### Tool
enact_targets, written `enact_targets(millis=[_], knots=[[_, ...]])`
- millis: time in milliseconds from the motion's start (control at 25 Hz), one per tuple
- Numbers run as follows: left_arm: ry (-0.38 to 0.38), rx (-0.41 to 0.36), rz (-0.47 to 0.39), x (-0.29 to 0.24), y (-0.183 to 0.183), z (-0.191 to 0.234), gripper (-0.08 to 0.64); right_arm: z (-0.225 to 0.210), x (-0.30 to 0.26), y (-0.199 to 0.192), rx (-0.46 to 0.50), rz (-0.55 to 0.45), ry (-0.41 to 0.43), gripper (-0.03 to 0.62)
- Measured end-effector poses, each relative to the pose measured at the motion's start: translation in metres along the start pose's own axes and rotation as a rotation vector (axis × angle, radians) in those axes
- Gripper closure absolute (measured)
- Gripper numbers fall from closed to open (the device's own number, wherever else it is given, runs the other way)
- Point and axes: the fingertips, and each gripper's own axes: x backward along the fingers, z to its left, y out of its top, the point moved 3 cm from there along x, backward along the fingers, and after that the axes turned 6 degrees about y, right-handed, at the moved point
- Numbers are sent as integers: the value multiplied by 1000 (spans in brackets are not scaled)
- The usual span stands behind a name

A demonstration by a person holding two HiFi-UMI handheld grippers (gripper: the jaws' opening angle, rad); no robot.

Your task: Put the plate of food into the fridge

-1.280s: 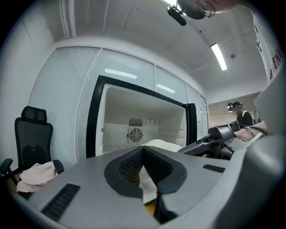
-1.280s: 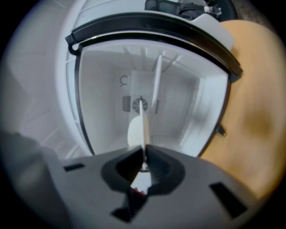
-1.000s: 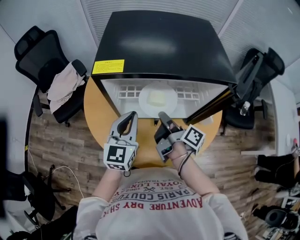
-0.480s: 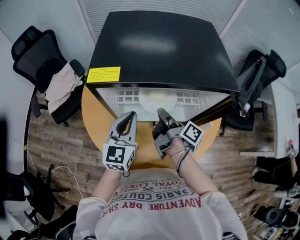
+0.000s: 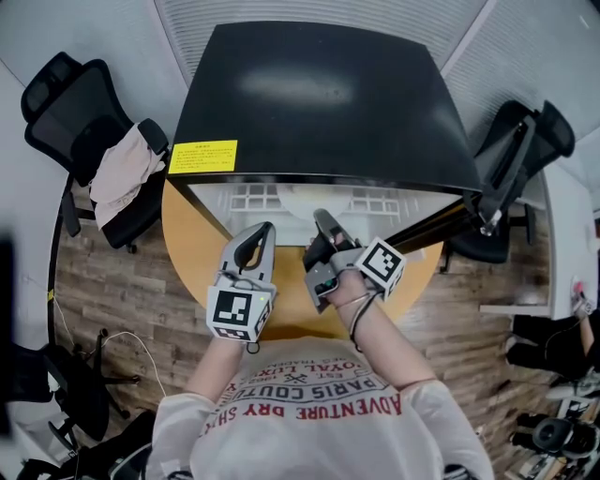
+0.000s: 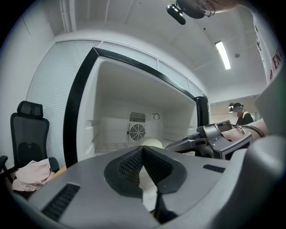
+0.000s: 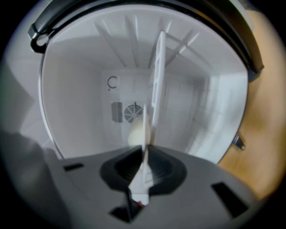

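Head view overhead; gripper views close into fridge (image 5: 319, 103)

The fridge (image 5: 319, 103) cavity stood open and bare to its back wall; only the plate (image 7: 157, 76) clamped in the right gripper (image 5: 323, 223) filled the middle. The open door (image 5: 427, 225) hemmed the right side, and the left gripper (image 5: 262, 234) hung just beside, jaws together, leaving the left side free

Wood-plank floor (image 5: 103, 281). Round wooden table (image 5: 187, 246) at centre. At left, black office chair (image 5: 58, 98), pale cloth (image 5: 122, 173) draped over it. At right, 2nd black chair (image 5: 530, 141). White slatted blinds (image 5: 187, 23) behind. Long ceiling light (image 6: 222, 55) lit. Loose cables (image 5: 131, 342) on floor, left.
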Motion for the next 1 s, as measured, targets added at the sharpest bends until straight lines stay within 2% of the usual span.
enact_targets(millis=[480,640,800,880,960,1000], knots=[[-7,5,10,-3,-3,-3,534,0,0,0,28,11,23,529],[-5,2,8,1,-1,-4,534,5,4,-4,33,20,34,485],[-6,0,2,7,1,-6,534,13,14,-15,96,50,34,482],[-7,-1,2,9,1,-7,534,14,20,-20,133,65,27,491],[-6,-4,1,12,1,-8,534,14,26,-24,158,74,23,551],[-7,-4,0,14,2,-8,534,14,29,-26,179,80,23,555]])
